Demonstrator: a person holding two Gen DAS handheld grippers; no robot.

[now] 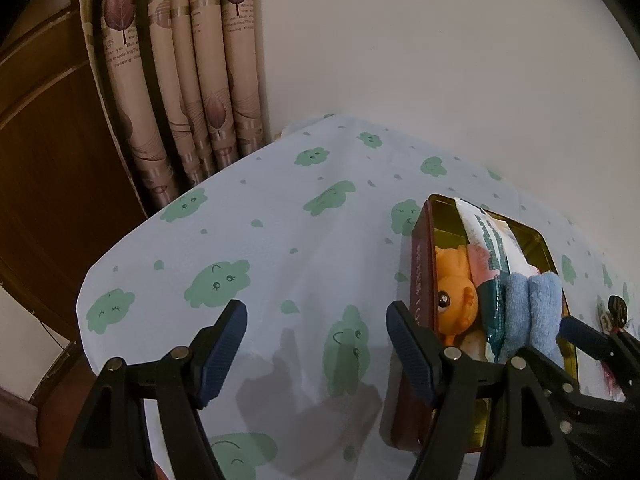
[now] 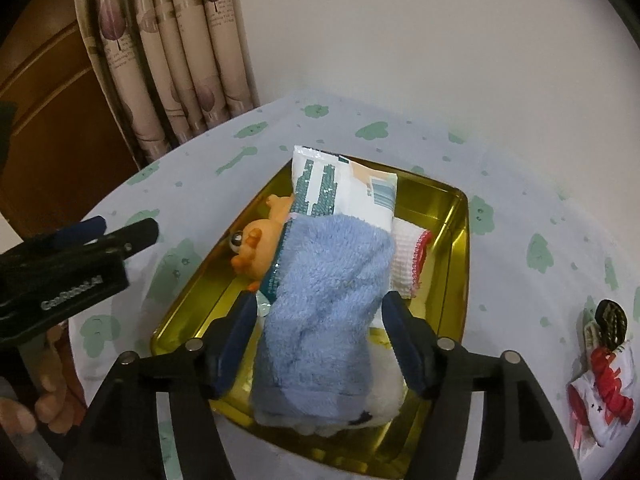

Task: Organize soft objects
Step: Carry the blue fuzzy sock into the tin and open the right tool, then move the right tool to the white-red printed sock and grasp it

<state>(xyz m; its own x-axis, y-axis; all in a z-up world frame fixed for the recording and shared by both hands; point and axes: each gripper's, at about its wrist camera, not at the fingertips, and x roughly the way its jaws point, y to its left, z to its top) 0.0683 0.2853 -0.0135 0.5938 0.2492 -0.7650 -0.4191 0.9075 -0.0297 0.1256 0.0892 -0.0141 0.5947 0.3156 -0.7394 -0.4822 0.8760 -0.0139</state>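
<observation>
A gold tin tray (image 2: 452, 240) with dark red outer walls (image 1: 420, 280) sits on the table. In it lie a folded blue towel (image 2: 328, 292), an orange rubber toy (image 2: 260, 246), a white and teal packet (image 2: 336, 188), a white cloth with red edging (image 2: 412, 256) and a white plush partly under the towel (image 2: 384, 400). My right gripper (image 2: 320, 340) is open, its jaws on either side of the blue towel, not pressing it. My left gripper (image 1: 316, 348) is open and empty over the tablecloth left of the tray. The towel (image 1: 532, 308) and toy (image 1: 456, 296) show in the left wrist view.
The table wears a white cloth with green cloud prints (image 1: 280, 220). A small doll in red and white (image 2: 604, 364) lies to the right of the tray. Patterned curtains (image 1: 192, 80) and a brown wooden panel (image 1: 48, 160) stand behind the table at the left.
</observation>
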